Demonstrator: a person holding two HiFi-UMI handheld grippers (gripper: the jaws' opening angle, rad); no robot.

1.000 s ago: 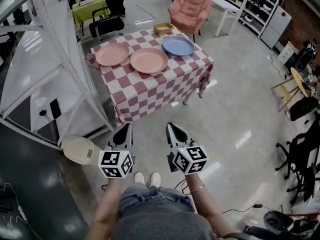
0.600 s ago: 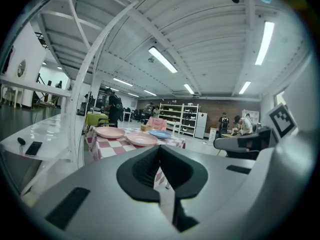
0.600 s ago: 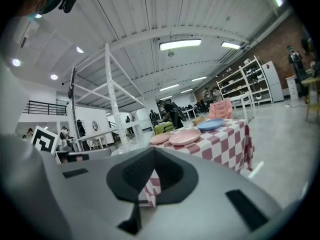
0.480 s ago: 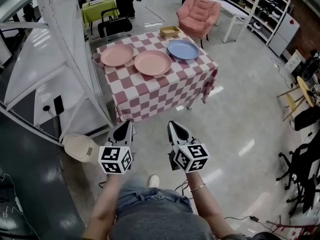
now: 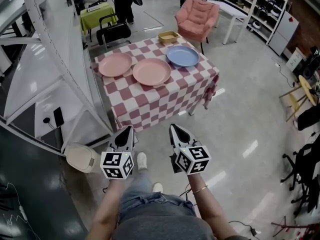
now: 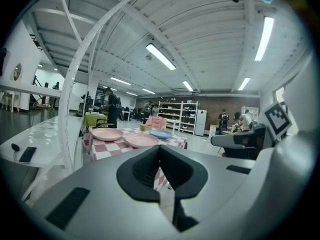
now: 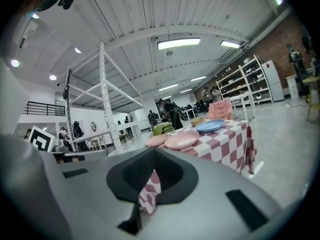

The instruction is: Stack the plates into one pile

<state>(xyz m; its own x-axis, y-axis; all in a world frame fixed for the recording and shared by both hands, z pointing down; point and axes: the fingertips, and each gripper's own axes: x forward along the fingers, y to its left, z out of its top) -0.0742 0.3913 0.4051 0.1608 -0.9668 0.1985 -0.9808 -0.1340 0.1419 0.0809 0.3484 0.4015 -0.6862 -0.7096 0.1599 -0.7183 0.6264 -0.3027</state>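
Two pink plates (image 5: 115, 64) and a blue plate (image 5: 182, 56) sit on the counter (image 5: 165, 96), well ahead of the left gripper (image 5: 127, 129) and right gripper (image 5: 174, 128), whose jaws are closed together and empty.

A red-and-white checked tablecloth (image 5: 165, 96) carries a shallow yellow tray (image 5: 169, 36) at its far edge. Beyond stand a pink armchair (image 5: 197, 14) and a black chair (image 5: 114, 32). A beige object (image 5: 82, 158), perhaps a bin, sits on the floor.

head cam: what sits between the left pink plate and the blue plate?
A second pink plate, lying flat between the left pink plate and the blue plate; the head view shows it clearest.
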